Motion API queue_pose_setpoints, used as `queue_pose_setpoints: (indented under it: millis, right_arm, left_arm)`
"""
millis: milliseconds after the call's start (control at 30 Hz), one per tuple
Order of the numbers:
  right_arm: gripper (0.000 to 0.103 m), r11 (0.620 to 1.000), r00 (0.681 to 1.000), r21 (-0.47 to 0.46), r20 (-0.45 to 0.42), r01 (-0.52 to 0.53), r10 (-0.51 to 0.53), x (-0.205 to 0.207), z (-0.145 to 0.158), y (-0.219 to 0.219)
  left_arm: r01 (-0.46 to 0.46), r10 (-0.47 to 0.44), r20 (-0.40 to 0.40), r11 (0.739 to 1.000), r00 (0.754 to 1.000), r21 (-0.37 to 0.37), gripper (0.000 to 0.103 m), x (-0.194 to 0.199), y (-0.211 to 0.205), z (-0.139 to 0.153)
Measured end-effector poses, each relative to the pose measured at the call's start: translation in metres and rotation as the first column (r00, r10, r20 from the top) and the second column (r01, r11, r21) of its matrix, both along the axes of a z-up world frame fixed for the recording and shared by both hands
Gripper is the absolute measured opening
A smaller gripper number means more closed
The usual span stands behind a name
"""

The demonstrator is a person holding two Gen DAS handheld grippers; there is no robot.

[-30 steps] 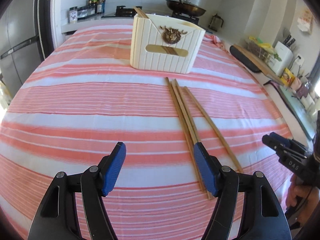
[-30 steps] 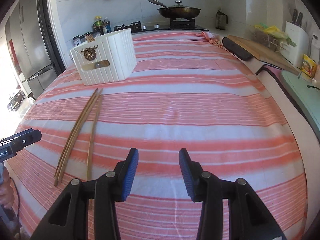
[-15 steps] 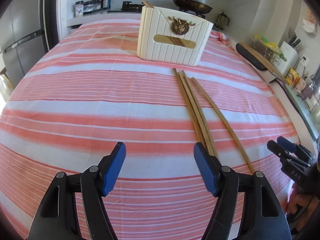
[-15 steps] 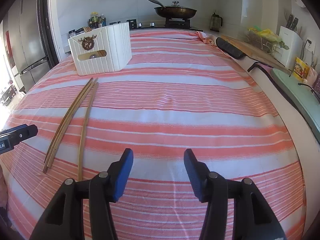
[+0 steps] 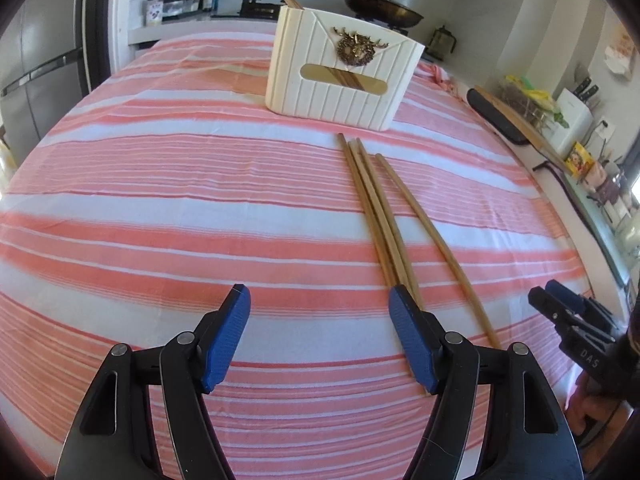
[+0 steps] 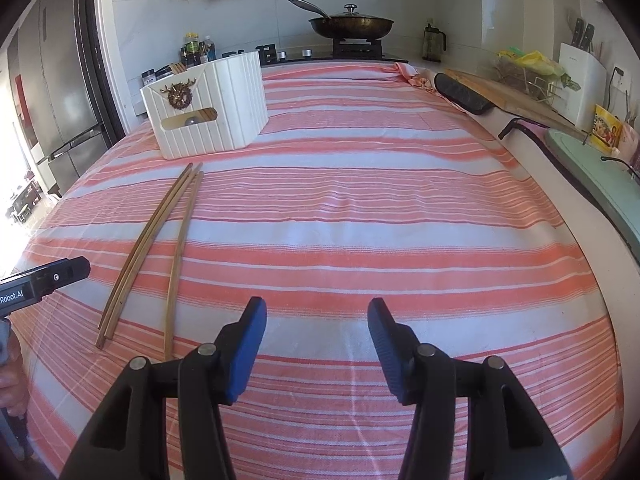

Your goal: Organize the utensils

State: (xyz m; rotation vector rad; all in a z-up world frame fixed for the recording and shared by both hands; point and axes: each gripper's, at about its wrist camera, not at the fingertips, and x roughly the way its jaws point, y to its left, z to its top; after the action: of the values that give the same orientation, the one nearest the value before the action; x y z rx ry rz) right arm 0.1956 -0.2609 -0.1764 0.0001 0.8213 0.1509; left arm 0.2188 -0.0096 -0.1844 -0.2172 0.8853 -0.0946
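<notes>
Several wooden chopsticks (image 5: 376, 208) lie side by side on the striped cloth, pointing at a white ribbed utensil holder (image 5: 344, 80) with a gold emblem; more chopsticks stand inside it. My left gripper (image 5: 320, 332) is open and empty, its right finger over the near ends of the chopsticks. My right gripper (image 6: 316, 336) is open and empty above bare cloth, to the right of the chopsticks (image 6: 160, 244). The holder (image 6: 208, 108) shows at the far left in the right wrist view. The right gripper also shows at the left wrist view's right edge (image 5: 568, 312).
A pink and white striped cloth (image 6: 380, 208) covers the table. A pan (image 6: 352, 24) sits on the stove behind. A cutting board (image 6: 504, 92), a knife block (image 6: 580, 68) and a sink edge lie to the right. A fridge (image 6: 52, 80) stands left.
Both grippers have moved forward toward the holder, which looks larger now. The left gripper's right finger is again over the chopsticks' near ends. Both stay open; the chopsticks have not moved.
</notes>
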Motion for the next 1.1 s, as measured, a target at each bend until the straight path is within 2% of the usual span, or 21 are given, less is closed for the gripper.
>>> queue_pose_setpoints:
  millis: [100, 300, 533, 600, 667, 700, 767, 833, 900, 967, 1033, 1100]
  right_arm:
    - [0.054, 1.0, 1.0, 0.003, -0.009, -0.003, 0.003, 0.001, -0.001, 0.0]
    - [0.054, 1.0, 1.0, 0.018, -0.007, 0.0, 0.0, 0.0, -0.002, -0.002]
    - [0.054, 1.0, 1.0, 0.031, -0.017, -0.001, 0.001, 0.002, -0.003, -0.004]
    - [0.054, 1.0, 1.0, 0.028, -0.02, -0.006, 0.007, 0.002, -0.004, -0.002]
    - [0.054, 0.999, 0.999, 0.019, -0.018, -0.035, 0.035, 0.002, -0.002, 0.004]
    - [0.054, 0.998, 0.998, 0.021, -0.015, -0.066, 0.067, 0.002, -0.001, 0.01]
    - [0.054, 0.989, 0.989, 0.041, -0.023, -0.144, 0.145, 0.004, 0.004, 0.026]
    - [0.054, 0.971, 0.97, 0.061, -0.058, -0.231, 0.235, 0.01, 0.005, 0.045]
    - [0.053, 0.955, 0.951, 0.048, -0.084, -0.294, 0.297, 0.017, 0.004, 0.066]
    - [0.049, 0.946, 0.942, -0.003, -0.092, -0.325, 0.324, 0.023, 0.0, 0.084]
    - [0.024, 0.939, 0.934, -0.03, -0.119, -0.343, 0.338, 0.03, -0.007, 0.094]
    - [0.017, 0.945, 0.942, -0.047, -0.11, -0.325, 0.319, 0.034, -0.009, 0.095]
  left_arm:
    - [0.02, -0.021, 0.013, 1.0, 1.0, 0.023, 0.076, 0.011, -0.011, 0.003]
    - [0.021, -0.021, -0.004, 0.992, 1.0, 0.12, 0.076, 0.028, -0.028, -0.006]
    - [0.009, -0.005, -0.025, 0.988, 1.0, 0.152, 0.075, 0.034, -0.026, -0.012]
    - [0.017, -0.013, -0.024, 0.987, 1.0, 0.16, 0.07, 0.035, -0.026, -0.012]
    - [0.033, -0.03, -0.02, 0.983, 0.999, 0.18, 0.051, 0.037, -0.029, -0.011]
    - [0.043, -0.04, -0.018, 0.982, 0.999, 0.185, 0.045, 0.038, -0.031, -0.011]
    - [0.056, -0.054, -0.016, 0.983, 0.998, 0.174, 0.018, 0.038, -0.032, -0.011]
    - [0.057, -0.055, -0.019, 0.985, 0.998, 0.164, 0.007, 0.038, -0.03, -0.011]
    - [0.044, -0.042, -0.02, 0.988, 0.999, 0.147, 0.004, 0.036, -0.026, -0.011]
    - [0.019, -0.017, -0.022, 0.991, 1.0, 0.133, 0.004, 0.033, -0.019, -0.01]
    - [-0.013, 0.017, -0.024, 0.991, 1.0, 0.13, 0.004, 0.027, -0.011, -0.01]
    - [-0.047, 0.051, -0.026, 0.991, 0.998, 0.123, 0.004, 0.02, -0.001, -0.01]
